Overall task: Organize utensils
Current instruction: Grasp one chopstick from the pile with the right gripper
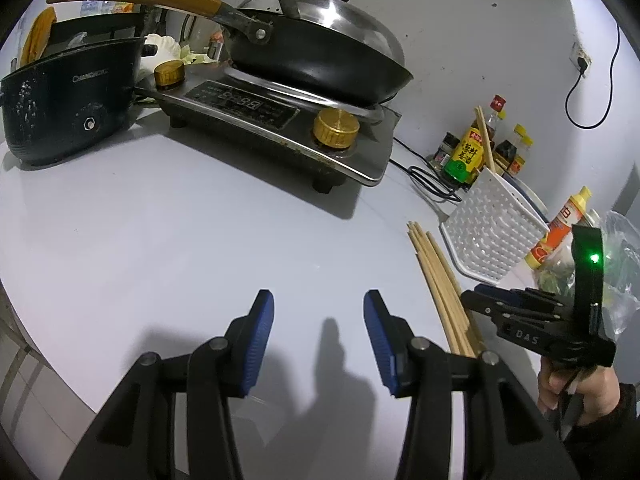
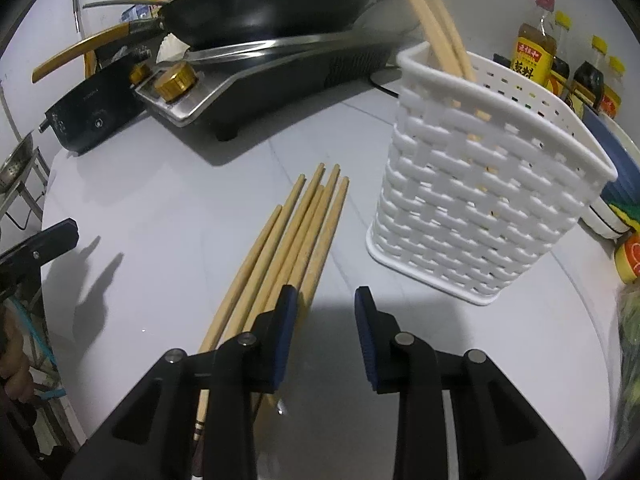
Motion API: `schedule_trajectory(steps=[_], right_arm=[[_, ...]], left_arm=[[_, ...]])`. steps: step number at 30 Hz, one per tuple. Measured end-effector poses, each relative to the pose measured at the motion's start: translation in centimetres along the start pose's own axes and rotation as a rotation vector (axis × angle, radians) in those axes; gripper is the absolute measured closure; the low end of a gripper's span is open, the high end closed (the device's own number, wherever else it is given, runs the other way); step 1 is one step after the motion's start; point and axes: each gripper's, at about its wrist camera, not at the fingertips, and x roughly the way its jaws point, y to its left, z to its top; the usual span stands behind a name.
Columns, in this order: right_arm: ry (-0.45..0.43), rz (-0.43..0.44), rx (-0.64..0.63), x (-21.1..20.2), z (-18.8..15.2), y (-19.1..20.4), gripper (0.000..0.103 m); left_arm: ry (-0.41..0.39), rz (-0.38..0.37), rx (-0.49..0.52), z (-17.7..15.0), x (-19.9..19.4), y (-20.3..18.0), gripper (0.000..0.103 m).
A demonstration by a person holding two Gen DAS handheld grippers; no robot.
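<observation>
Several wooden chopsticks (image 2: 296, 236) lie side by side on the white counter, pointing away from me. My right gripper (image 2: 325, 320) hovers low over their near ends, open; its left finger (image 2: 286, 320) covers the rightmost sticks and nothing sits between the pads. A white woven utensil basket (image 2: 480, 208) stands just right of the bundle, with two chopsticks (image 2: 436, 20) upright in it. In the left wrist view my left gripper (image 1: 320, 320) is open over bare counter, left of the chopsticks (image 1: 440, 280), the basket (image 1: 492, 236) and the right gripper (image 1: 476, 298).
An induction cooker (image 1: 280, 120) carrying a black wok (image 1: 320, 60) and steel lid sits at the back, with a black electric pot (image 1: 68, 100) to its left. Sauce bottles (image 1: 468, 152) and a cable stand behind the basket. A bag of greens (image 1: 616, 276) lies at the right.
</observation>
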Motion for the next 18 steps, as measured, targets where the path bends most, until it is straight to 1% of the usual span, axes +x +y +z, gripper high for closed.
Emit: schedule_trajectory(steps=[4, 5, 6, 8, 13, 18], right_arm=[[-0.001, -0.002, 0.002, 0.2, -0.5, -0.2, 0.075], [-0.004, -0.004, 0.004, 0.1, -0.7, -0.4, 0.079], [-0.006, -0.008, 0.004, 0.0, -0.8, -0.5, 0.086], [-0.005, -0.006, 0.006, 0.0, -0.8, -0.9, 0.095], [-0.029, 0.035, 0.032, -0.5, -1.4, -1.7, 0.096], [-0.043, 0.067, 0.026, -1.6, -2.3, -2.3, 0.096]], left_arm=[[0.001, 0.000, 0.015, 0.0, -0.1, -0.3, 0.057], [0.003, 0.001, 0.018, 0.0, 0.0, -0.4, 0.057], [0.005, 0.000, 0.020, 0.0, 0.1, -0.4, 0.057], [0.013, -0.002, 0.027, 0.0, 0.3, -0.8, 0.057], [0.036, -0.012, 0.061, -0.4, 0.9, -2.3, 0.057], [0.078, -0.029, 0.120, -1.0, 1.7, -4.7, 0.057]])
